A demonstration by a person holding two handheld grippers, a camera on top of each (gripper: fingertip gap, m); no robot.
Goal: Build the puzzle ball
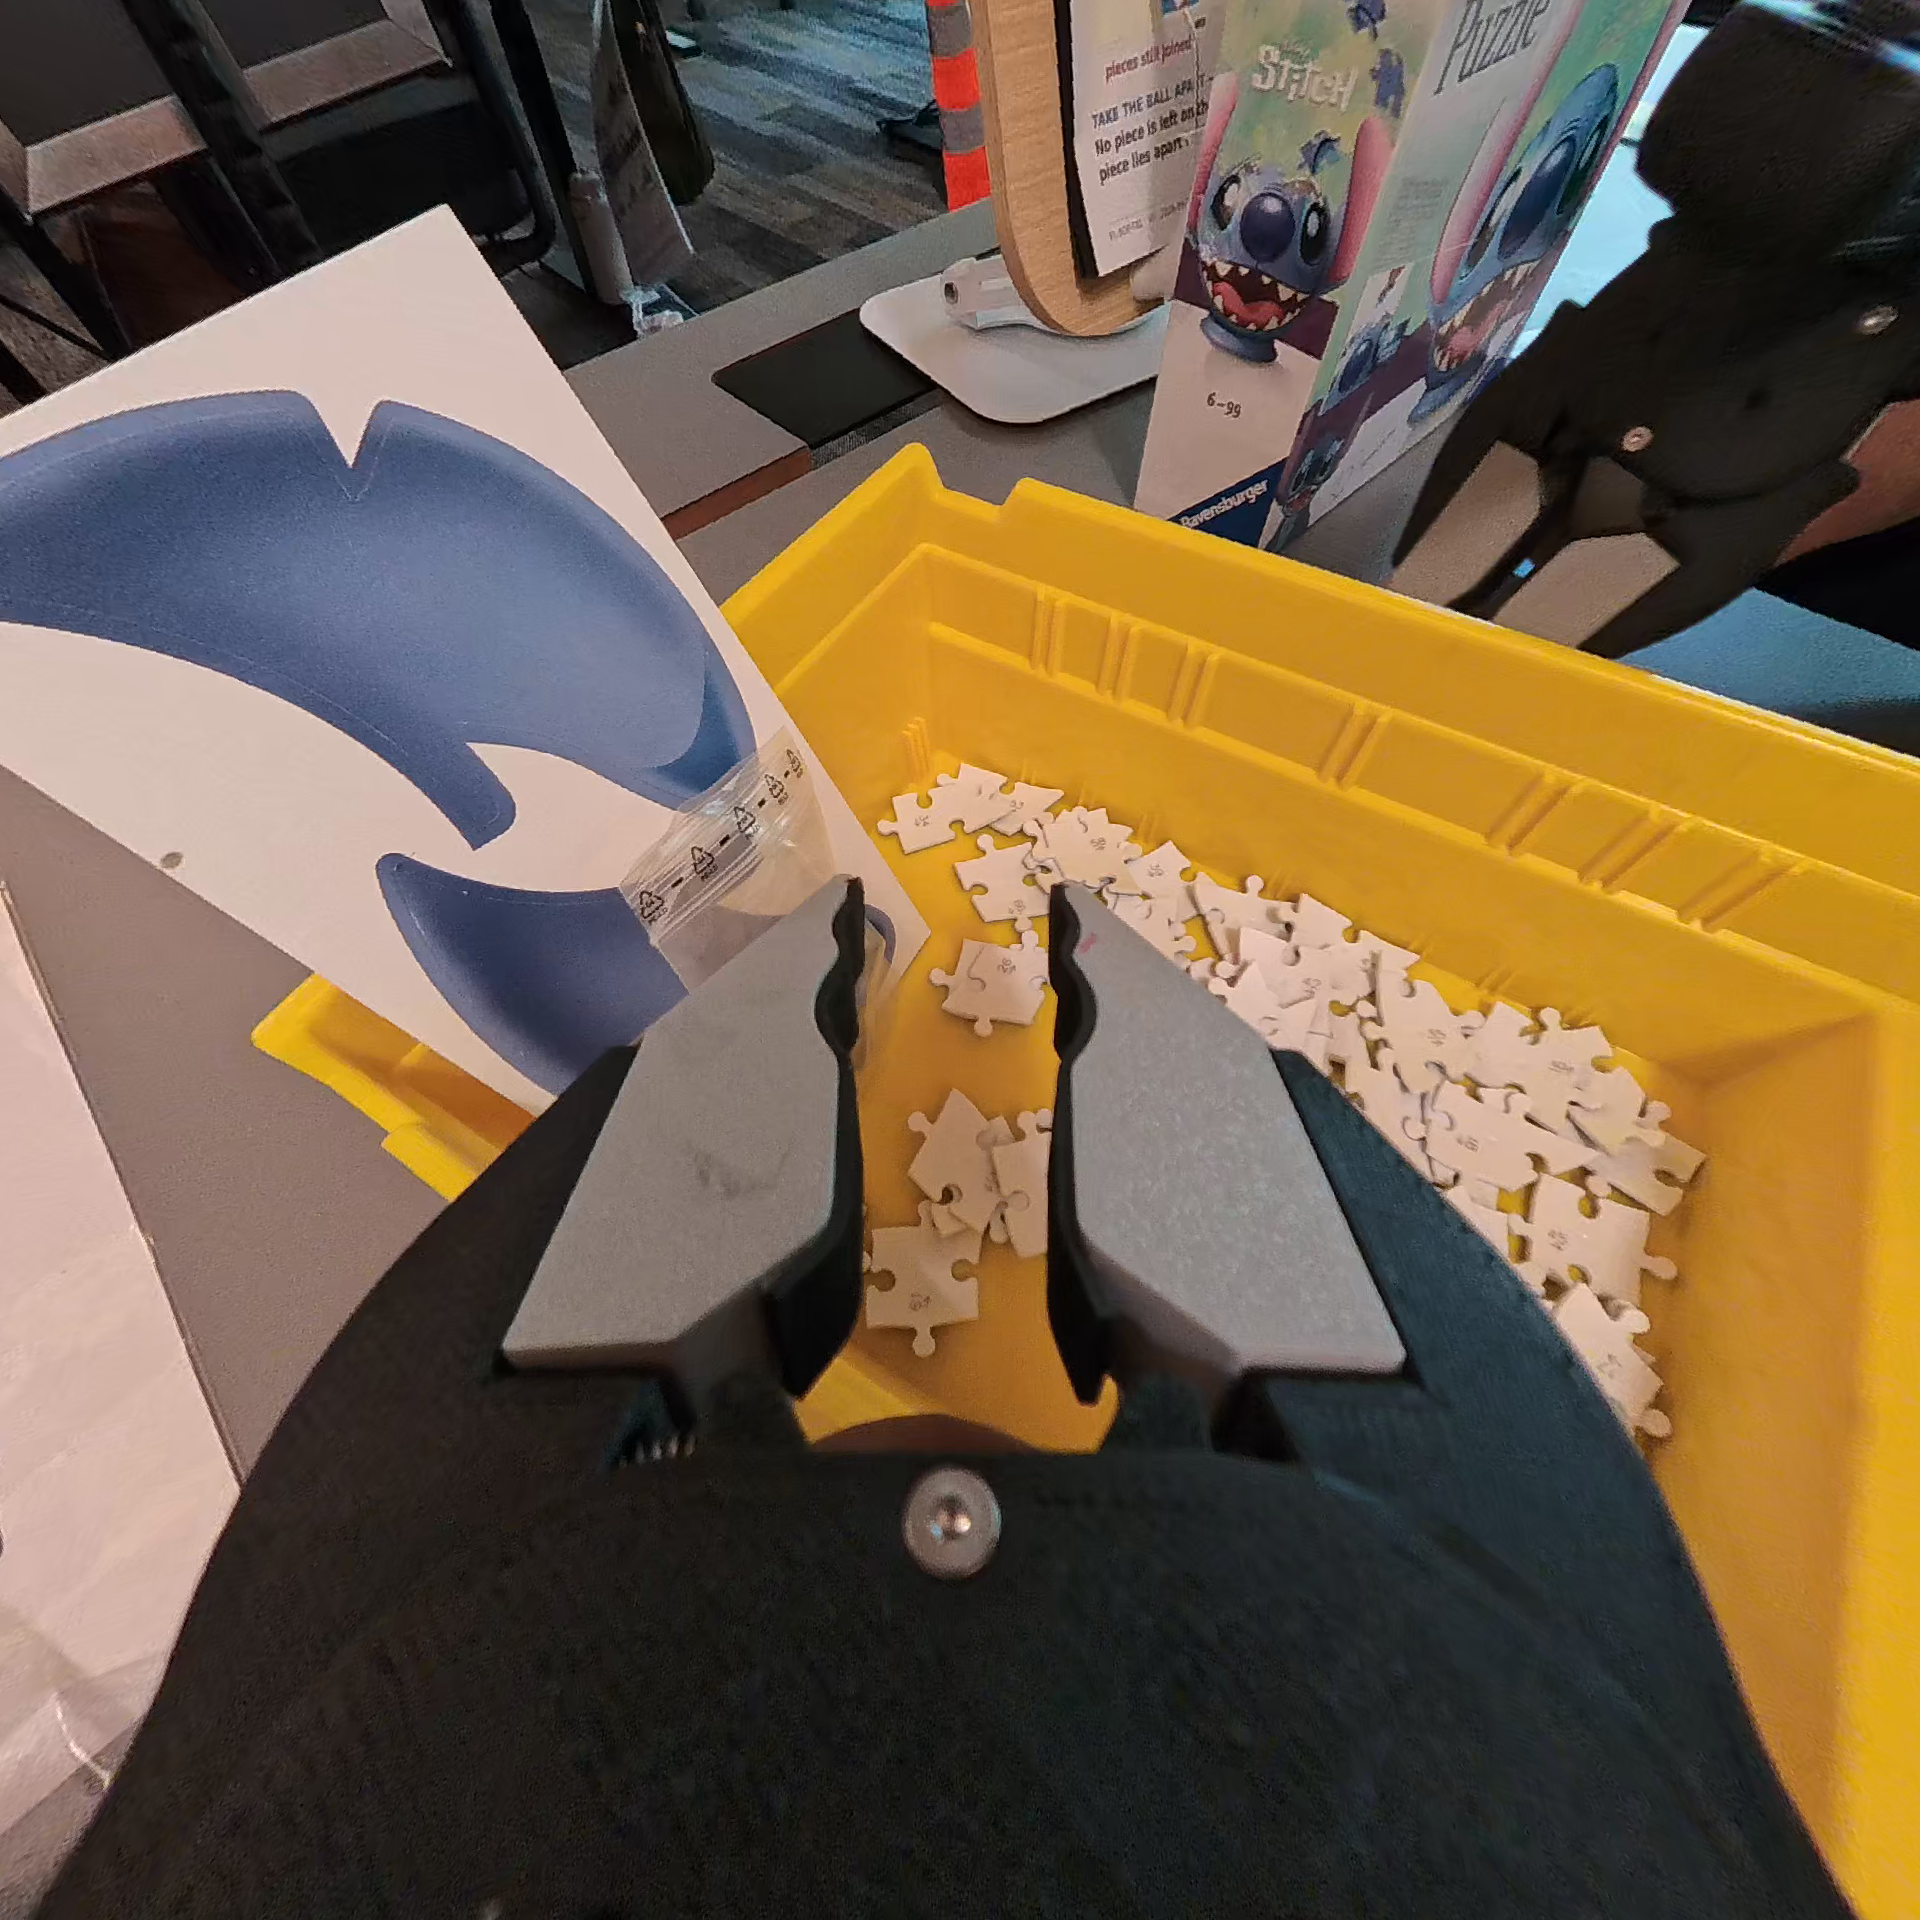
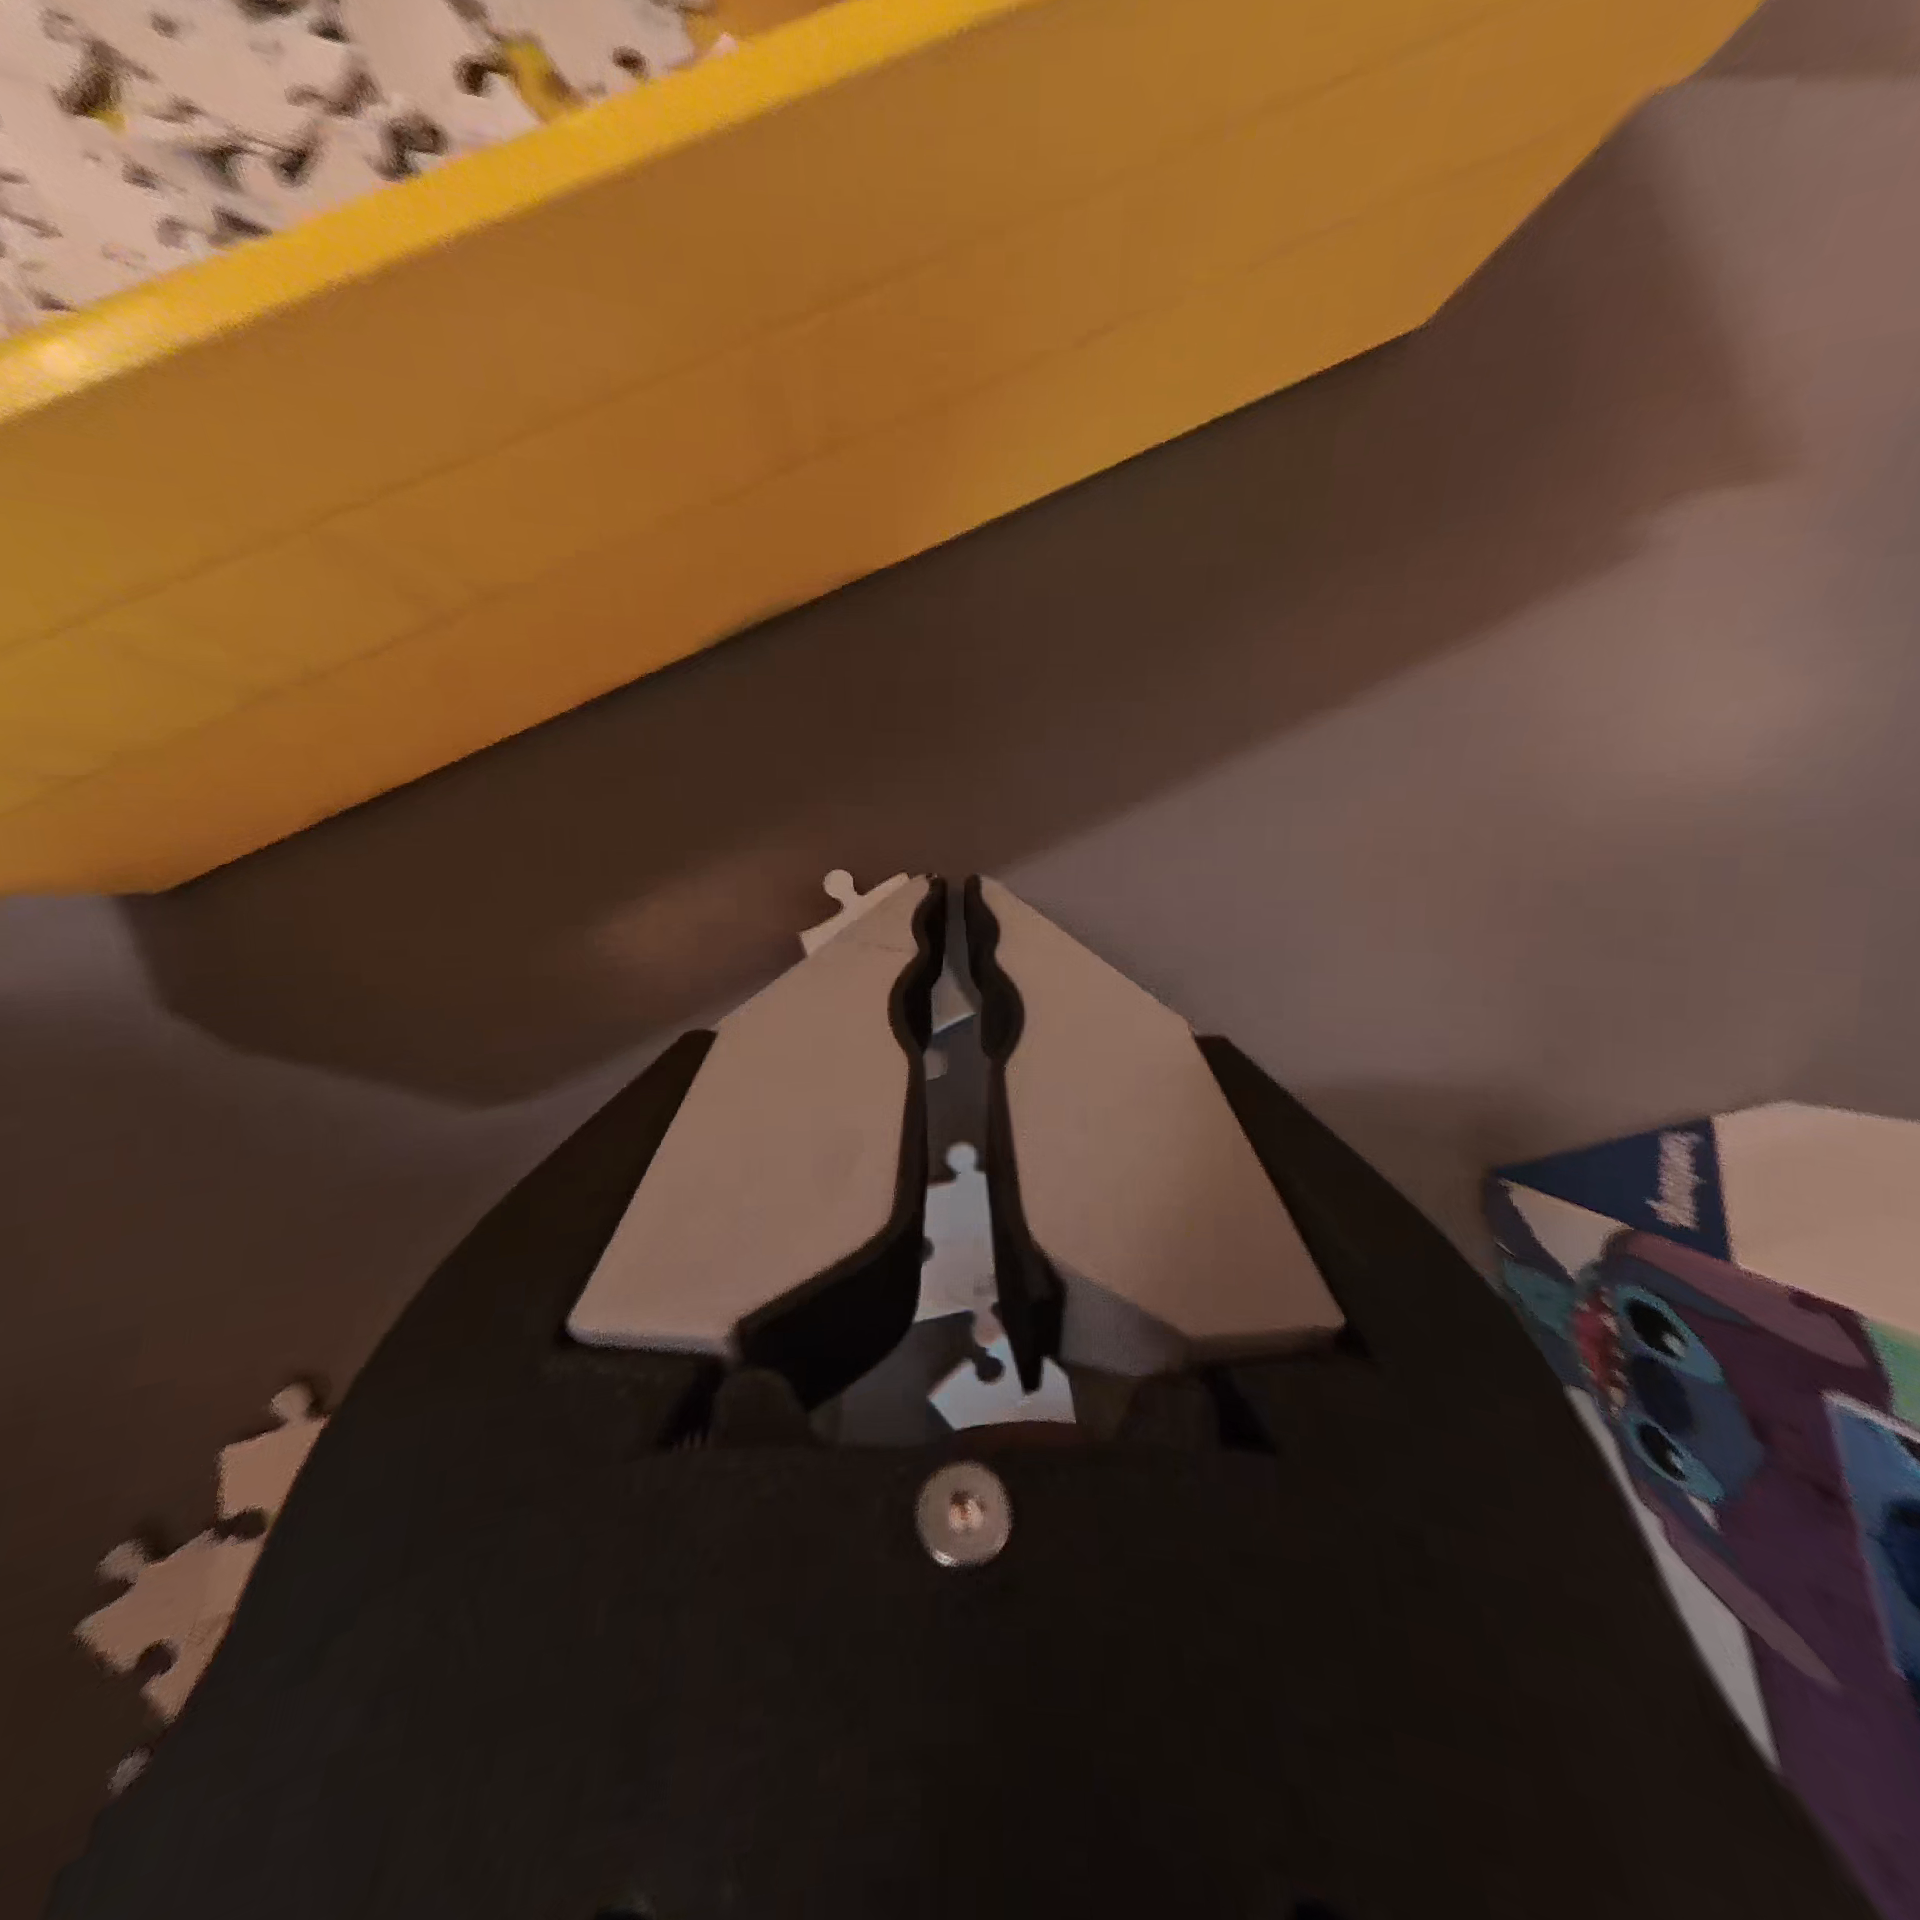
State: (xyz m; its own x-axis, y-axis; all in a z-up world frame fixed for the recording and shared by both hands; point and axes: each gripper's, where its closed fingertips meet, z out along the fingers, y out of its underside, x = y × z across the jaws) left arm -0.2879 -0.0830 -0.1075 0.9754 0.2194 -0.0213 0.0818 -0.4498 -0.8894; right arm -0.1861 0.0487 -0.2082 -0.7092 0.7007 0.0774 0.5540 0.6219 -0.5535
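Several white-backed puzzle pieces point(image 1: 1403, 1049) lie loose in a yellow bin point(image 1: 1247, 727). My left gripper point(image 1: 956, 904) hovers over the bin's left part, open and empty. My right gripper point(image 2: 956, 894) is low over the grey table beside the bin's outer wall point(image 2: 727, 416). Its jaws are nearly closed on a thin white puzzle piece point(image 2: 840, 891), whose tab sticks out left of the tip. More white pieces point(image 2: 961, 1236) show through the gap between the fingers. A few joined pieces point(image 2: 208, 1538) lie on the table at lower left. The right gripper point(image 1: 1527, 629) also shows beyond the bin.
A white card with blue punch-out shapes point(image 1: 312, 623) leans over the bin's left rim, with a clear plastic bag point(image 1: 727, 862) on it. The puzzle box point(image 1: 1403, 260) stands behind the bin and shows at the right point(image 2: 1766, 1455). A wooden stand with a paper sheet point(image 1: 1049, 208) is farther back. One gripper's finger ends stand about 20 cm off the other's.
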